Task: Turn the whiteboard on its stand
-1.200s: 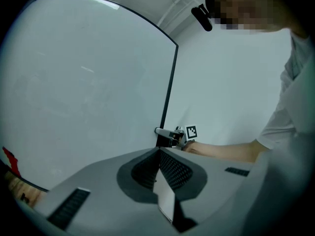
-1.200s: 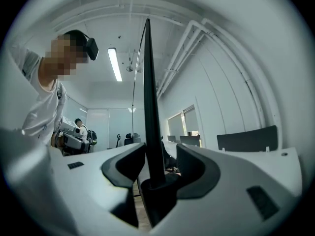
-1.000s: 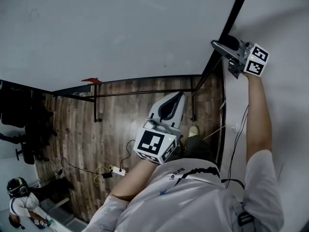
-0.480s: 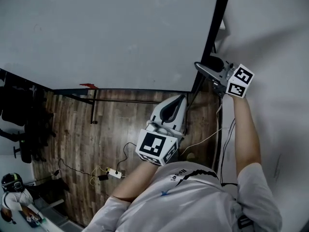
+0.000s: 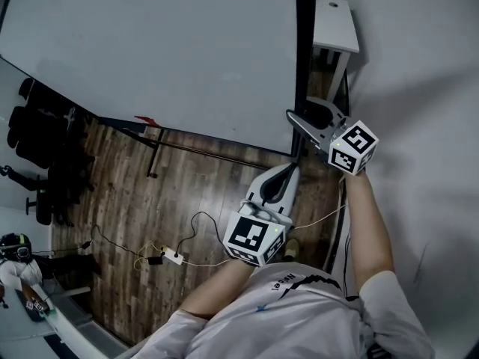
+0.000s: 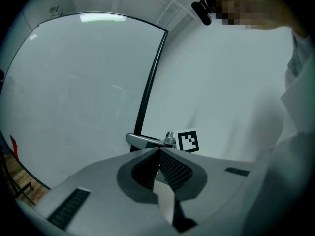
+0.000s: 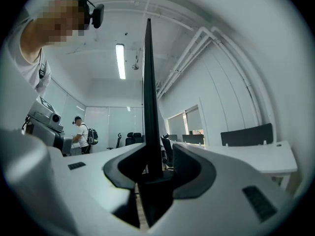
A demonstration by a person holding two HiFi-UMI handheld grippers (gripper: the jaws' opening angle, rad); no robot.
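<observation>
Straddling black-framed blank whiteboard (image 5: 165, 58), right tool (image 5: 298, 122) closing yet unclamped, left tool (image 5: 289, 170) closed, empty

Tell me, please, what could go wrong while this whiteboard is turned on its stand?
The jaws of the right gripper have just been closing round the black-framed edge of the white whiteboard, yet a gap shows beside one pad: the edge could slip free. The thin white cable on the wood floor beside the stand might snag.

White short-sleeved shirt (image 5: 299, 313); grey left tool (image 5: 287, 172), right tool (image 5: 299, 114), marker cubes (image 5: 254, 238).
</observation>
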